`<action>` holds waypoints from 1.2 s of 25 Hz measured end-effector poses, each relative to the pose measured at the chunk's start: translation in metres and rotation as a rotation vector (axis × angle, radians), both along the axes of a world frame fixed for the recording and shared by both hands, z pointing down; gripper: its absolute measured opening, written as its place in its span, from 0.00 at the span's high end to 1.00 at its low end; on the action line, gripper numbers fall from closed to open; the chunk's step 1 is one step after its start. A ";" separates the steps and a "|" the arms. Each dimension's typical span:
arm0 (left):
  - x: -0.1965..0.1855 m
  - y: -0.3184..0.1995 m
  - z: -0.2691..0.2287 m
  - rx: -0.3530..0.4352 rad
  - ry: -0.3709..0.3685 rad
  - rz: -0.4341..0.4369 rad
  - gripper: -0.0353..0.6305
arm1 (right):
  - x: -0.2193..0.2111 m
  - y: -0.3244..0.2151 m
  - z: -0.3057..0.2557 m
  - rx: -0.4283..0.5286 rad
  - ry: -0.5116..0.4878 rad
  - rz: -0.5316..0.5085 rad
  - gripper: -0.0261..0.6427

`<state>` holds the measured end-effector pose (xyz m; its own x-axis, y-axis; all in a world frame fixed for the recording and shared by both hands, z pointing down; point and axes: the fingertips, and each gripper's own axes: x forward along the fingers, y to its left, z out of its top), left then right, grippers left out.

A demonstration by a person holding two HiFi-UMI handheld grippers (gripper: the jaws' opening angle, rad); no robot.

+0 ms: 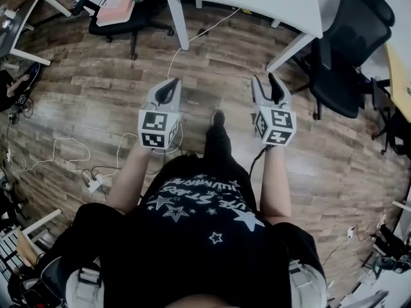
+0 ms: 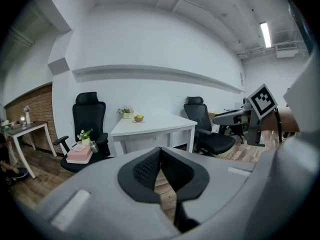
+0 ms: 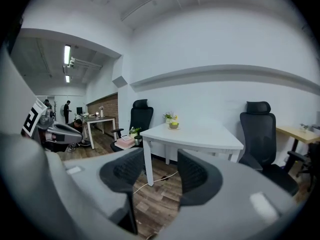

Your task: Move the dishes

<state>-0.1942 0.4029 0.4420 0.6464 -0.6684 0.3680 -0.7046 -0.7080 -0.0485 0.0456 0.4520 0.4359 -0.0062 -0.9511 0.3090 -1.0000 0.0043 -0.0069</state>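
1. Nothing is moved yet (that is my guess). The small round bowl of yellow-green fruit [image 3: 173,125] sits at the far end of the white rectangular table [image 3: 200,136], beside a little flower pot [image 3: 167,117].
2. The person stands well back from the table, on the brown wooden floor [image 1: 96,95].
3. The grey left gripper [image 2: 160,154] is pressed together, with nothing in it, and points at the table.
4. The grey right gripper [image 3: 161,169] is spread and empty. Only floor and a table leg show between its jaws.
5. The bowl stands upright, open side up. It is round, so it has no long side.
6. Still to do: walk to the table and lift the bowl.
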 end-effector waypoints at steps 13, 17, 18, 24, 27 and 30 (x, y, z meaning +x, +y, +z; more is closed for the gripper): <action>0.114 -0.156 -0.012 -0.008 0.016 -0.052 0.93 | 0.121 -0.167 -0.003 -0.031 -0.073 -0.061 0.55; 0.131 -0.178 -0.013 -0.006 0.010 -0.060 0.93 | 0.139 -0.198 0.000 -0.040 -0.092 -0.082 0.55; 0.133 -0.183 -0.013 -0.006 0.009 -0.064 0.93 | 0.140 -0.204 0.002 -0.047 -0.093 -0.089 0.55; 0.124 -0.211 -0.010 -0.033 0.036 -0.133 0.93 | 0.135 -0.244 0.011 -0.072 -0.096 -0.145 0.55; 0.113 -0.223 -0.005 -0.058 0.054 -0.164 0.93 | 0.125 -0.261 0.014 -0.082 -0.092 -0.178 0.55; 0.109 -0.244 0.003 -0.060 0.034 -0.172 0.93 | 0.123 -0.281 0.018 -0.091 -0.080 -0.183 0.55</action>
<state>-0.0848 0.1592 0.4455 0.5372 -0.7476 0.3905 -0.8160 -0.5779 0.0163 0.1684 0.1707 0.4536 -0.2046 -0.8999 0.3851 -0.9787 0.1818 -0.0953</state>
